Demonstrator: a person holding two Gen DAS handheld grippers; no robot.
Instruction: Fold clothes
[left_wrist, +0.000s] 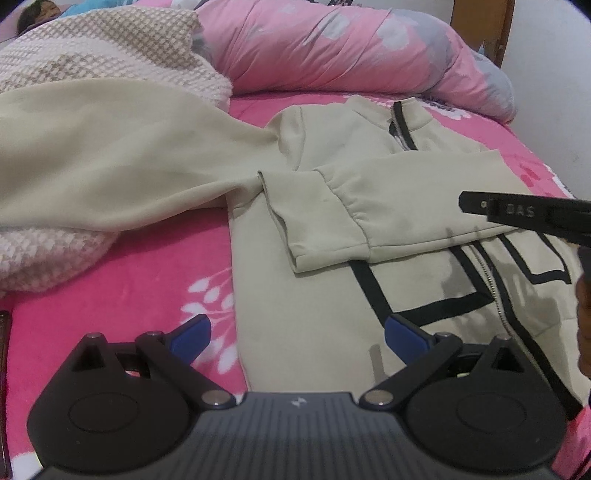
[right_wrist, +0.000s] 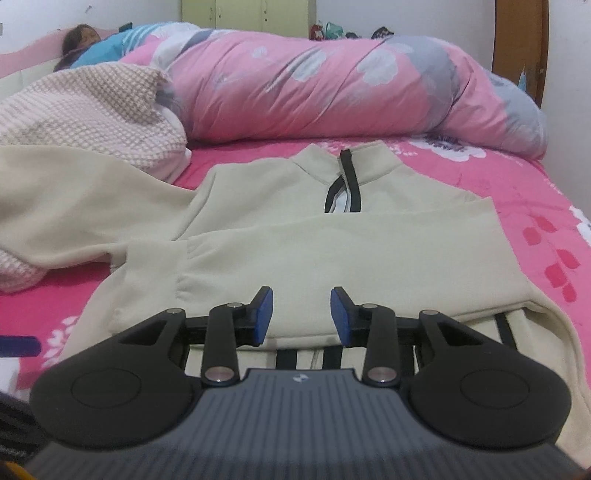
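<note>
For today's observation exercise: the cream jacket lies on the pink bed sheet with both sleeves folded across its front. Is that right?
Not quite. Only one sleeve is folded across the front of the cream jacket; the other sleeve stretches out sideways toward the knitted blanket, as the left wrist view shows. The jacket does lie on the pink bed sheet.

Bedroom with a bed in bright pink floral bedding

The pink sheet (right_wrist: 517, 206), printed with white and red flowers, covers the bed. A rolled pink and grey floral comforter (right_wrist: 332, 85) lies across its far side, with a cream and beige knitted blanket (right_wrist: 85, 110) bunched to the left. A person (right_wrist: 96, 44) in a blue top lies at the far left corner. Behind are a white wall (right_wrist: 406, 14), a pale green cupboard (right_wrist: 247, 11) and a brown wooden board (right_wrist: 517, 37) at the right.
</note>
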